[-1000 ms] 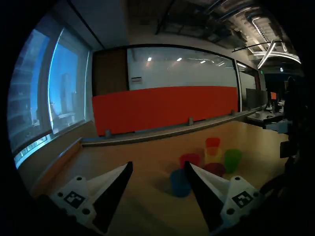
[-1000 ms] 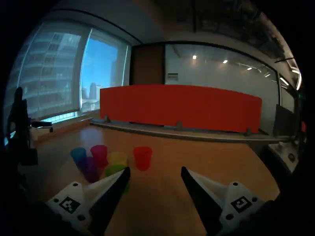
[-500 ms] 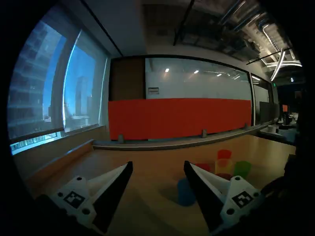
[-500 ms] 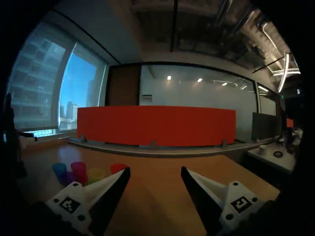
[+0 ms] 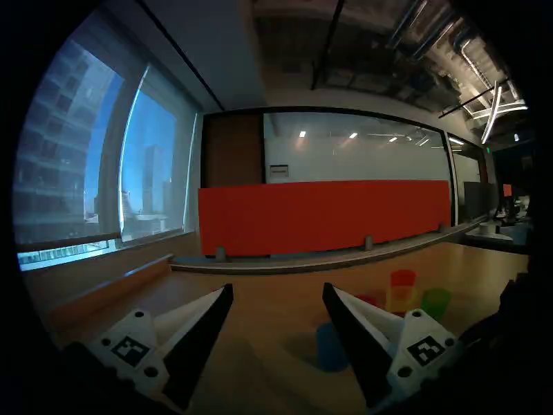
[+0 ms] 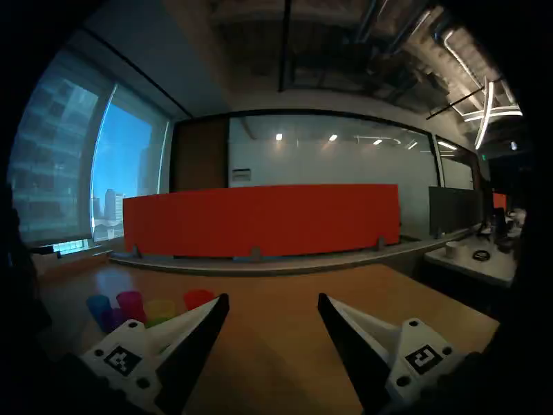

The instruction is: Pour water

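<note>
In the left gripper view, the left gripper [image 5: 276,286] is seen with its fingers spread wide and nothing held between them, above the wooden table [image 5: 276,366]. A blue cup [image 5: 330,346] is found at about 5 o'clock, partly hidden behind one finger. Beyond it, toward 4 o'clock, a yellow cup [image 5: 399,299], an orange cup [image 5: 403,278] and a green cup [image 5: 436,302] are clustered close together. In the right gripper view, the right gripper [image 6: 272,297] is likewise held agape and empty, and the cups are grouped at 8 o'clock just beside its finger, a magenta cup [image 6: 129,301] and a purple cup [image 6: 113,318] among them. Farther off, a red partition [image 5: 325,214] is set along the table's far edge, and tall windows [image 5: 83,180] are seen at 9 o'clock
</note>
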